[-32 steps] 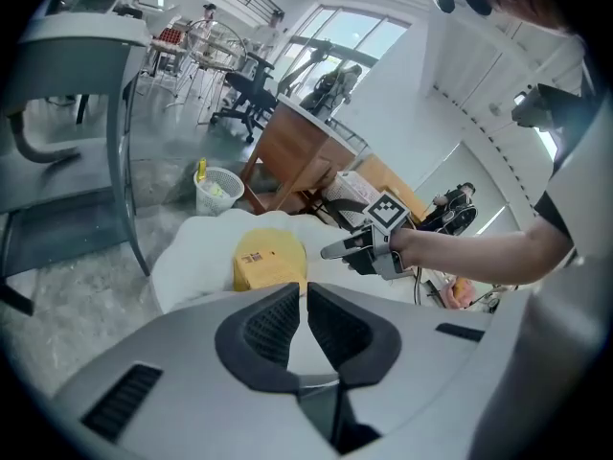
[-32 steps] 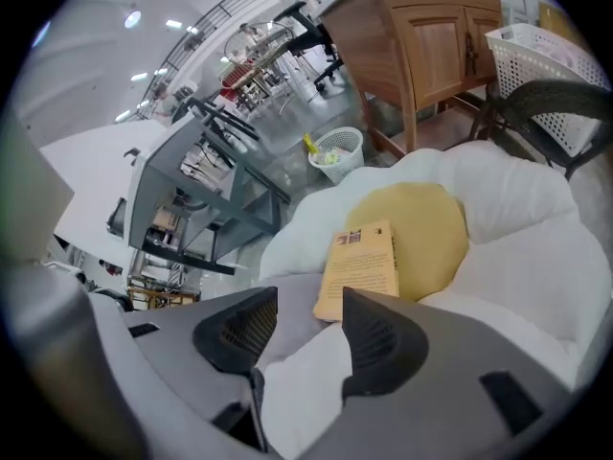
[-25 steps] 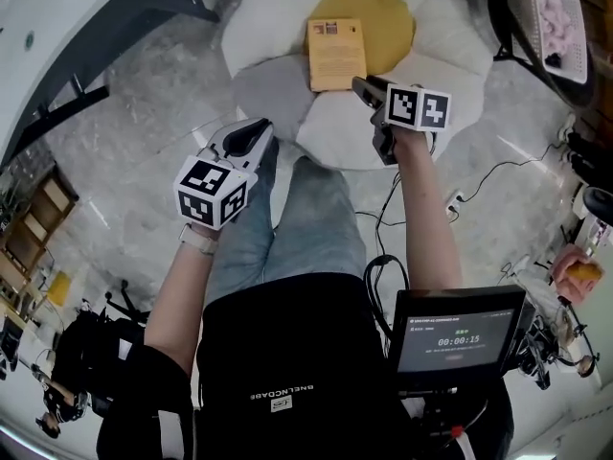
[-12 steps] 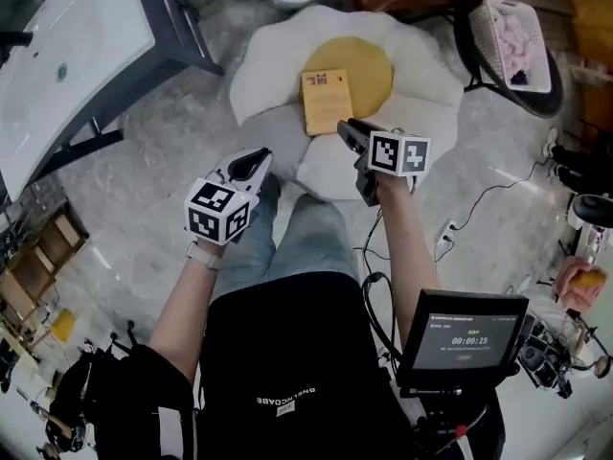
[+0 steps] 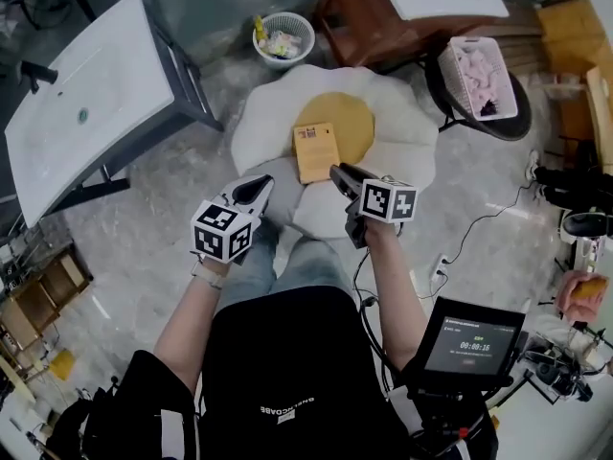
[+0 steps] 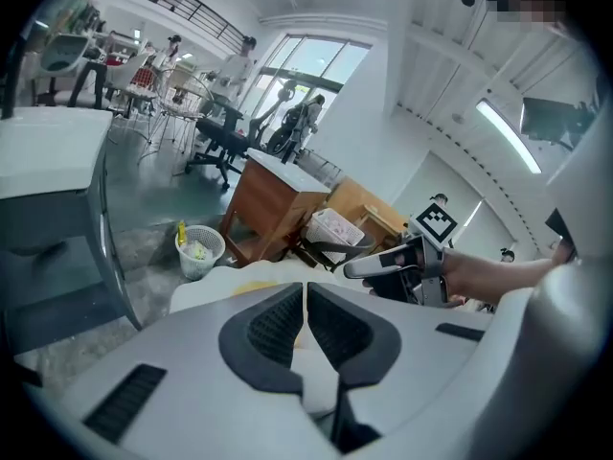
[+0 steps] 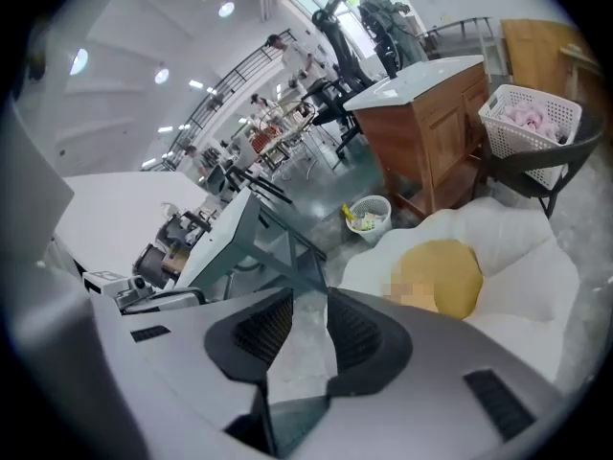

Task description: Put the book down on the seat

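Note:
The tan book [image 5: 316, 151] lies flat on the flower-shaped seat cushion [image 5: 407, 142], half on its yellow centre [image 5: 350, 123]. Nothing touches the book. My right gripper [image 5: 337, 172] hovers just off the book's near right corner. Its jaws have just been closing and now stand narrowly apart, with only floor showing between them [image 7: 308, 310]. My left gripper [image 5: 257, 185] hangs over the cushion's near left petal. It is shut and holds nothing [image 6: 305, 300]. The right gripper [image 6: 359, 268] shows in the left gripper view too.
A white table [image 5: 86, 94] stands at the left and a wire wastebasket [image 5: 283, 36] behind the cushion. A wooden cabinet [image 5: 383, 17] is at the back, and a chair with a white basket [image 5: 479, 75] stands at the right. Cables [image 5: 479, 218] cross the floor.
Both grippers have risen away from the cushion, and the view has pulled back with them. The book has stayed where it lay on the seat.

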A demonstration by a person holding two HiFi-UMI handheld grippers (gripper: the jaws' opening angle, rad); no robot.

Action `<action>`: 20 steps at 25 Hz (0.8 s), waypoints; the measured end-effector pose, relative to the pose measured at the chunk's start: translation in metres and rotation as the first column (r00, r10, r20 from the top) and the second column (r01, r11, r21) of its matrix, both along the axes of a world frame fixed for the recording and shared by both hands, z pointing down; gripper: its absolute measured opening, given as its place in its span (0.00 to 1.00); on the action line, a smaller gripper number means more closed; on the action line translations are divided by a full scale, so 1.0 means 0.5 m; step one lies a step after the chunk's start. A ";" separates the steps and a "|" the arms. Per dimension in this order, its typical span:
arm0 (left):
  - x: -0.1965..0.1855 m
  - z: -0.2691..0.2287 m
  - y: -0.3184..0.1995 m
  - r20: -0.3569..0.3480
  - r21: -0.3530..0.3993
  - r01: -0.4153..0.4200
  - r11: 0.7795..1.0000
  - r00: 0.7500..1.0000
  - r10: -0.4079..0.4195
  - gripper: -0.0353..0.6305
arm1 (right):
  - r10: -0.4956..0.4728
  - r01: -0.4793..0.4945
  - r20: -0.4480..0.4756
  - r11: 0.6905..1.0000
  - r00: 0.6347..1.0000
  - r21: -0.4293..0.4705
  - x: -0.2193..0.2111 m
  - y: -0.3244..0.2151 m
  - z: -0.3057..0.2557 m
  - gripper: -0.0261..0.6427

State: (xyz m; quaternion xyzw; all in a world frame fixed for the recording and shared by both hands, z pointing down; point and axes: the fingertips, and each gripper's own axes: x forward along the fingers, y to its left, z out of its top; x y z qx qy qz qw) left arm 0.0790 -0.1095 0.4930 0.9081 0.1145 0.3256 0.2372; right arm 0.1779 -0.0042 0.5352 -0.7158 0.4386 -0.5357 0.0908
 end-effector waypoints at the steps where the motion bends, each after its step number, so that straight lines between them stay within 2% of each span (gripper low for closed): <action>1: 0.004 -0.014 0.000 -0.008 0.009 -0.007 1.000 1.000 0.007 0.08 | 0.007 -0.007 -0.003 1.000 1.000 0.013 0.000 -0.003 -0.020 0.23; 11: 0.033 -0.105 -0.031 -0.077 0.027 -0.027 0.999 0.997 0.029 0.08 | 0.040 -0.036 -0.063 0.997 0.997 0.061 -0.011 -0.028 -0.128 0.23; 20: 0.035 -0.230 -0.073 -0.150 0.063 -0.027 0.998 0.988 0.036 0.08 | 0.085 -0.062 -0.144 0.986 0.986 0.156 -0.009 -0.068 -0.271 0.23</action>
